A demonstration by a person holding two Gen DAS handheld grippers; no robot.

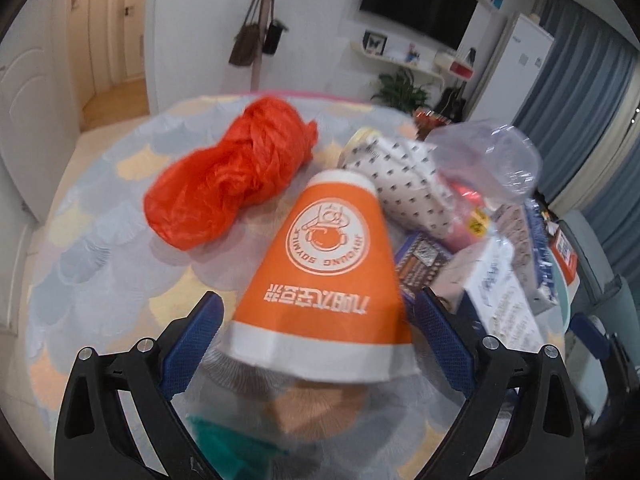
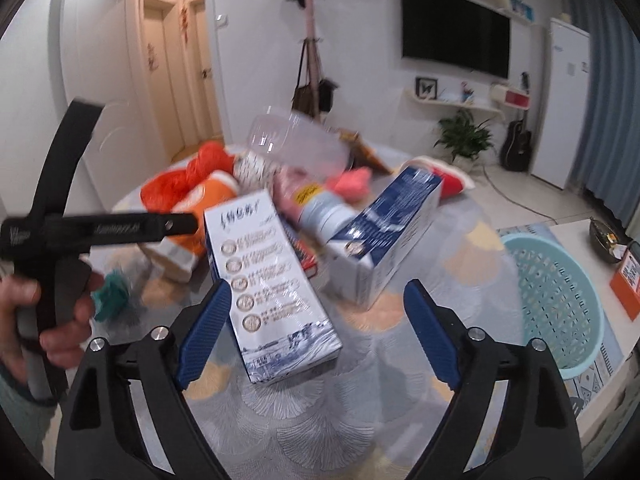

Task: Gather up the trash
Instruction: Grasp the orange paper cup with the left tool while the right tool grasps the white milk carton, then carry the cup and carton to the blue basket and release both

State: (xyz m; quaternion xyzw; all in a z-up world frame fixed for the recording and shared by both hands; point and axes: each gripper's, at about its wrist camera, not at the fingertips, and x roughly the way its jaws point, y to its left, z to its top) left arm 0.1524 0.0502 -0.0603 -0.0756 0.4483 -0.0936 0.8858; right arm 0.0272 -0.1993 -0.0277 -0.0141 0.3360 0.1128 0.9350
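Your left tool (image 1: 316, 328) stands wide open, its blue pads on either side of the orange paper cup (image 1: 324, 276) without touching it. The cup lies on its side on the table (image 1: 100, 264), its wide white rim towards you and its base pointing away. Just beyond it to the left sits a crumpled red plastic bag (image 1: 236, 176), and to the right lies a white dotted cup (image 1: 404, 184), also on its side, close against the orange one. A clear plastic container (image 1: 492, 156) lies over the dotted cup's far end.

Your right tool (image 2: 318, 328) is likewise spread wide and holds nothing. Between its blue pads, nearer the left one, lies a white carton (image 2: 272, 288) wrapped in shiny film, resting flat on the table with one end towards you. Whether the left pad touches it, you cannot tell from this angle. A second carton, blue and white (image 2: 388, 232), lies tilted just behind it to the right, propped on the heap. A pale bottle with a yellow label (image 2: 324, 208) lies between the two cartons, with pink crumpled material behind it.

To the far right, off the table and lower down, stands a light blue perforated basket (image 2: 560, 292). At the left edge of the right wrist view, your left hand (image 2: 44, 312) grips the black handle of the other tool, with a small green scrap (image 2: 112, 292) on the table just beside it.
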